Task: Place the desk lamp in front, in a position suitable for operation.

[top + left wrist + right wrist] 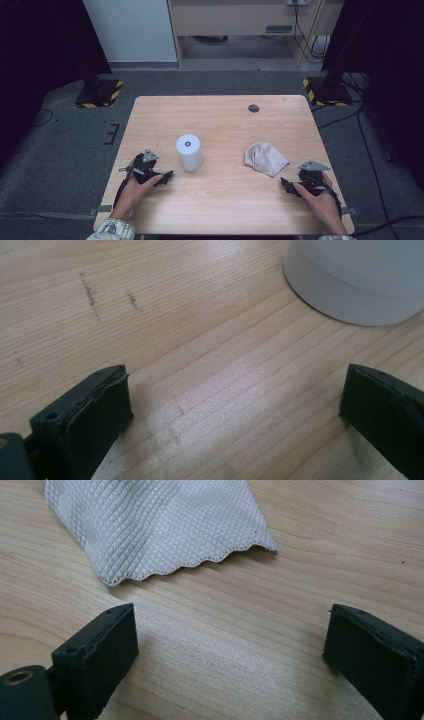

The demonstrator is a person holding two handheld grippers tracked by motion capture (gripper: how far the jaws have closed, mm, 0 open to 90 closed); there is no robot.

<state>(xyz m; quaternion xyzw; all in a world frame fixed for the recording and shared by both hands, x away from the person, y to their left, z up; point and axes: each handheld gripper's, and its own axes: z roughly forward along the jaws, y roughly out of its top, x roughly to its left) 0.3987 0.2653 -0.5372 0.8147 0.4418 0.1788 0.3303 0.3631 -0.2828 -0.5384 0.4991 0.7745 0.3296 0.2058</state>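
A pale wooden table (225,200) stands on grey carpet, with two hands resting low at its near edge. The left gripper (167,176) lies level, pointing right, its jaws spread wide with nothing between them; the white cylinder (189,152) stands upright just beyond them. The right gripper (284,184) points left (the hand wraps it from behind), jaws likewise spread and empty, near the crumpled beige waffle-weave cloth (265,157), which lies flat, untouched.

On the worktop (220,200) there is one white cylinder (189,152) and one crumpled cloth (265,158). Two grippers, the left gripper (167,176) and the right gripper (285,184), rest there.
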